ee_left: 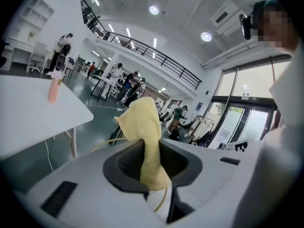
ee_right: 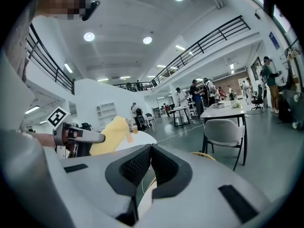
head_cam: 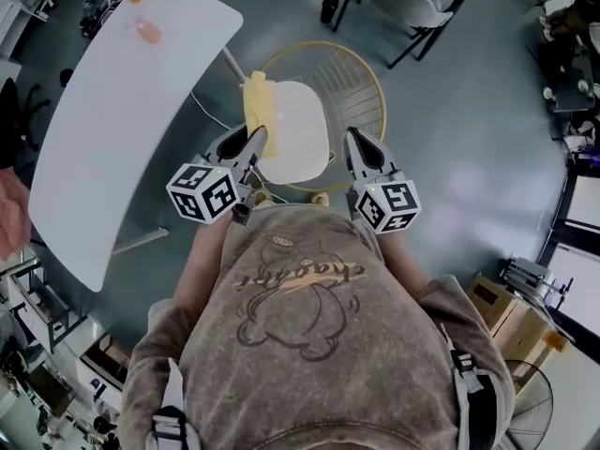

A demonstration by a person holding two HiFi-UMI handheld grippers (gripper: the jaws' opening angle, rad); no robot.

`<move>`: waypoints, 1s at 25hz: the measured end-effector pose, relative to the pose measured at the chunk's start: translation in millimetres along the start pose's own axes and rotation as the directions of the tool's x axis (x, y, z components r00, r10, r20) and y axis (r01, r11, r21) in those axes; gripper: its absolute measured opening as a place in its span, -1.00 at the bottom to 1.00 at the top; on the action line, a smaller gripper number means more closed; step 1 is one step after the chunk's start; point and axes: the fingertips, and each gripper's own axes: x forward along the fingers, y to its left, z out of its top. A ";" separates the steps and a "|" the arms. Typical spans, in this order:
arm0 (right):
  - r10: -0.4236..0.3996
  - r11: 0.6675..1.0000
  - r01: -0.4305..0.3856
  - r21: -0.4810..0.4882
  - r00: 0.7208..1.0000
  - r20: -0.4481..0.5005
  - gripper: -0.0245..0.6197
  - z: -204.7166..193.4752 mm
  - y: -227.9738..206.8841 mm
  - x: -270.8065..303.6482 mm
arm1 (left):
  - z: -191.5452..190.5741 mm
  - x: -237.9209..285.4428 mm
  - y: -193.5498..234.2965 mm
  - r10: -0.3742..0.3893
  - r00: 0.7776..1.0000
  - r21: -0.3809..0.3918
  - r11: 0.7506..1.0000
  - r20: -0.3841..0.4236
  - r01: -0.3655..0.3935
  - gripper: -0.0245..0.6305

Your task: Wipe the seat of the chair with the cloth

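Observation:
A yellow wire chair [head_cam: 361, 87] with a white seat [head_cam: 298, 131] stands right before me. A yellow cloth [head_cam: 257, 107] hangs over the seat's left edge, pinched in my left gripper [head_cam: 254, 144], which is shut on it. In the left gripper view the cloth [ee_left: 145, 137] rises from between the closed jaws. My right gripper [head_cam: 357, 142] hovers at the seat's right side, jaws shut with nothing between them [ee_right: 148, 159]. The right gripper view shows the cloth [ee_right: 110, 136] and the left gripper [ee_right: 78, 137] off to its left.
A long white table [head_cam: 122, 111] lies to the left with a pink bottle [head_cam: 147, 32] on it. A grey chair [head_cam: 398, 3] stands beyond the wire chair. Cardboard boxes [head_cam: 511, 317] and a fan sit at lower right. People stand far off in the hall.

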 end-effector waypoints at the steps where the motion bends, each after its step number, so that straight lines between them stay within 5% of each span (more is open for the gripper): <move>1: -0.008 1.000 0.008 -0.007 1.000 0.007 -0.85 1.9 0.1 -1.6 | 5.5 -3.3 0.7 0.010 1.000 0.037 0.999 0.024 -0.010 -0.65; 11: -0.071 0.996 0.074 -0.046 0.996 0.057 -0.85 9.4 -9.1 -8.2 | 17.9 -24.0 8.2 0.082 0.976 0.225 0.966 0.203 -0.128 -0.65; 17: -0.089 0.993 0.095 -0.076 0.993 0.077 -0.85 12.7 -5.2 -7.4 | 15.6 -31.0 16.0 0.109 0.956 0.260 0.948 0.272 -0.182 -0.65; 25: -0.093 0.990 0.099 -0.097 0.993 0.070 -0.85 5.2 3.3 -2.6 | 2.3 -29.7 23.4 0.136 0.955 0.261 0.943 0.262 -0.206 -0.65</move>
